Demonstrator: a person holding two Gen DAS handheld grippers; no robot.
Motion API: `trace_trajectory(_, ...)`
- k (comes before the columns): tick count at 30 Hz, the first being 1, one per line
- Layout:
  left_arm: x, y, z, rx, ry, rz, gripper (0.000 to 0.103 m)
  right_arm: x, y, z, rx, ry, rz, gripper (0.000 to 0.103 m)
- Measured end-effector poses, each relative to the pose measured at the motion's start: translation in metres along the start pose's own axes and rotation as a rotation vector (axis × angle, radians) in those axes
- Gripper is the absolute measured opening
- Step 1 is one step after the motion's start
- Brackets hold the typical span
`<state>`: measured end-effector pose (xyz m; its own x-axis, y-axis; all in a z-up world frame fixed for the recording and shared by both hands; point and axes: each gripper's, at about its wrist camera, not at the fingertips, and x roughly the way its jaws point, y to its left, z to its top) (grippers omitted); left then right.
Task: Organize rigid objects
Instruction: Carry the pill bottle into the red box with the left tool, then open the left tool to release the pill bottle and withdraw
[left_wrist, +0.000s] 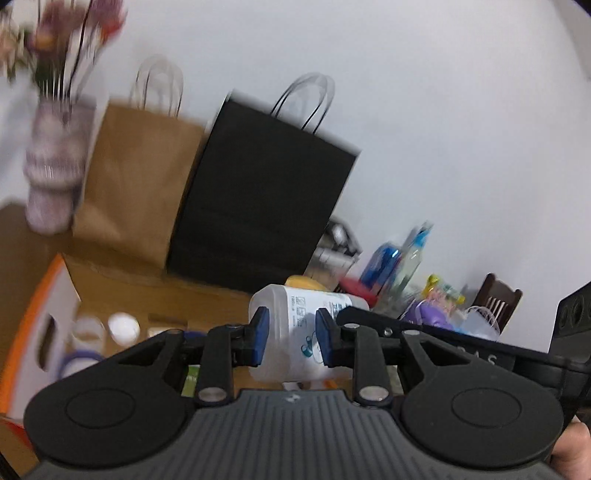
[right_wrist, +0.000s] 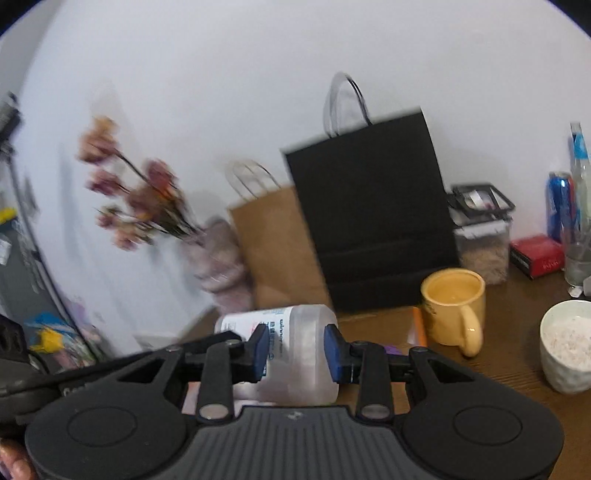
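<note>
Plastic bottle (left_wrist: 295, 328) pinched sideways by both grippers, left (left_wrist: 291, 338), right (right_wrist: 295, 349); could slip or twist if jaws part.

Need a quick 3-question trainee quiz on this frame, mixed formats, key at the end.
1. True or false: both grippers are shut on the same translucent bottle.
2. Multiple choice: which bag stands directly behind the yellow mug in the right wrist view? A) black bag B) brown bag C) no bag
3. Fill in: the white cup holds a pale ____ material.

Key: 1. True: the left gripper and right gripper both clamp it. 2. A, the black bag. 3. Grainy.
</note>
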<state>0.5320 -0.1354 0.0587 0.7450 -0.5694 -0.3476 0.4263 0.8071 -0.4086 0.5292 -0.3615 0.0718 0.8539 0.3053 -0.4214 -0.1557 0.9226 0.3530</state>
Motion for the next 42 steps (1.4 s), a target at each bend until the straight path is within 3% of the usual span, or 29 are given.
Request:
trace_trajectory(5, 0.058, 0.026, -0.019, -0.050, 0.110, 0.054, 0.027, 0.062, -0.028, -0.015, 0.022, 0.135, -0.060, 0.032)
trace_trajectory(9, 0.081, 0.044, -0.029, -0.085, 0.186, 0.077, 0.025, 0.091, -0.038, -0.029, 0.025, 0.203, -0.096, 0.032)
trace_trajectory(14, 0.095, 0.043, -0.033, -0.035, 0.226, 0.112, 0.024, 0.108, -0.046, -0.043, 0.024, 0.209, -0.153, 0.028)
trace_trajectory(18, 0.083, 0.037, -0.032, 0.001, 0.235, 0.123, 0.024, 0.096, -0.038, -0.045, -0.012, 0.179, -0.157, 0.034)
trace_trajectory(24, 0.031, 0.018, -0.024, 0.071, 0.167, 0.173, 0.027, 0.043, -0.015, -0.034, -0.052, 0.110, -0.156, 0.036)
trace_trajectory(29, -0.025, -0.007, -0.030, 0.189, 0.084, 0.302, 0.034, -0.011, 0.015, -0.037, -0.126, 0.062, -0.149, 0.048)
trace_trajectory(36, -0.118, -0.028, -0.059, 0.276, -0.031, 0.417, 0.050, -0.089, 0.052, -0.078, -0.226, -0.024, -0.124, 0.064)
trace_trajectory(42, -0.195, -0.044, -0.105, 0.307, -0.099, 0.446, 0.065, -0.153, 0.080, -0.128, -0.273, -0.107, -0.056, 0.074)
